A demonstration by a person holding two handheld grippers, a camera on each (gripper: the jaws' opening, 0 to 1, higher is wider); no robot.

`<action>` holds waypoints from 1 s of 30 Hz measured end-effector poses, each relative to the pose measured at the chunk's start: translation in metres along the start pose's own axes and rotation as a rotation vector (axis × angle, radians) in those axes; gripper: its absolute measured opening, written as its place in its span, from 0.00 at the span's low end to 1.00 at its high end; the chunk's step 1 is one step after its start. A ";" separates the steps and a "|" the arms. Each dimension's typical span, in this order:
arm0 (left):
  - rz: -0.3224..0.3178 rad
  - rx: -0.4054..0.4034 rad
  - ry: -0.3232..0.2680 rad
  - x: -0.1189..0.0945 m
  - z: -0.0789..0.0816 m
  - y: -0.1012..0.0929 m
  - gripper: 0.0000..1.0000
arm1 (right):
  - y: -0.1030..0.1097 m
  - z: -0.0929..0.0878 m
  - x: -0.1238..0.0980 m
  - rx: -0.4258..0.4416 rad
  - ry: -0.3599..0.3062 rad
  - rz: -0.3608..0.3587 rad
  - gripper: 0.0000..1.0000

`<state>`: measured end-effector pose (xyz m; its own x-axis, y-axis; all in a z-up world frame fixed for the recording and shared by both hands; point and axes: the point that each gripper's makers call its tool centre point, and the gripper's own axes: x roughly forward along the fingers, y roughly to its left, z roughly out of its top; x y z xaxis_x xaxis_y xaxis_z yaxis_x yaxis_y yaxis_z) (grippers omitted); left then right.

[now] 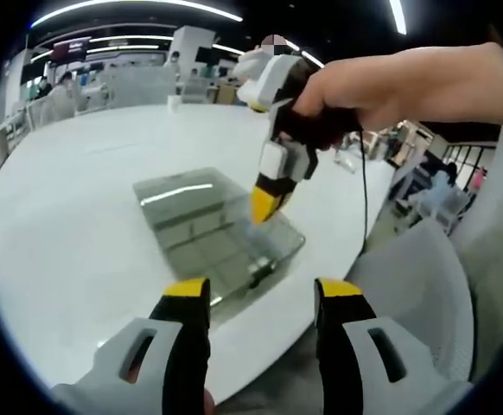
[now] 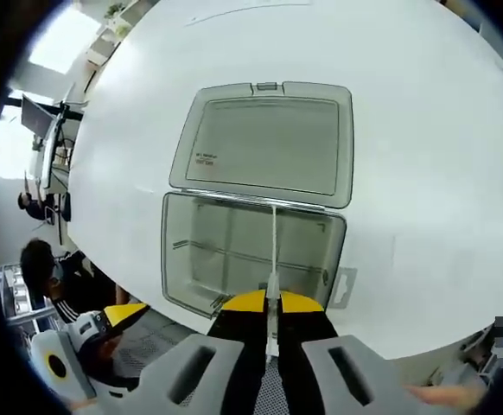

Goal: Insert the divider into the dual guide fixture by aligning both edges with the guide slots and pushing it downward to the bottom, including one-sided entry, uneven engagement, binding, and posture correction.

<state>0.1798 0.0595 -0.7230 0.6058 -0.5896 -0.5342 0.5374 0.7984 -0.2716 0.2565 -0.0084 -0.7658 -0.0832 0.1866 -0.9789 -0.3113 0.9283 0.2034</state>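
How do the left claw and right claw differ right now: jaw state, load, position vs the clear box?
Left claw: its jaws stand wide apart with nothing between them, back from the clear box near the table edge.
Right claw: its jaws are pinched on the thin clear divider, tips down at the box's open compartment, beside the lid lying flat.
Shared: yellow tips on black jaws, grey bodies.

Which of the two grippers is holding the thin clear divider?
The right gripper: its jaws pinch the divider over the open box. The left gripper is open, holding nothing.
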 end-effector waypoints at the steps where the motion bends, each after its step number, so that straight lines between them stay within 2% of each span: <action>1: 0.000 0.000 0.000 0.000 0.000 0.000 0.46 | 0.000 0.000 0.000 0.004 -0.001 0.002 0.00; 30: -0.002 -0.002 0.002 0.001 0.000 0.001 0.46 | 0.001 -0.002 0.002 -0.009 0.012 0.000 0.00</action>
<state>0.1808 0.0599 -0.7237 0.6039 -0.5906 -0.5351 0.5374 0.7976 -0.2739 0.2539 -0.0076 -0.7677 -0.0941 0.1829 -0.9786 -0.3201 0.9252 0.2037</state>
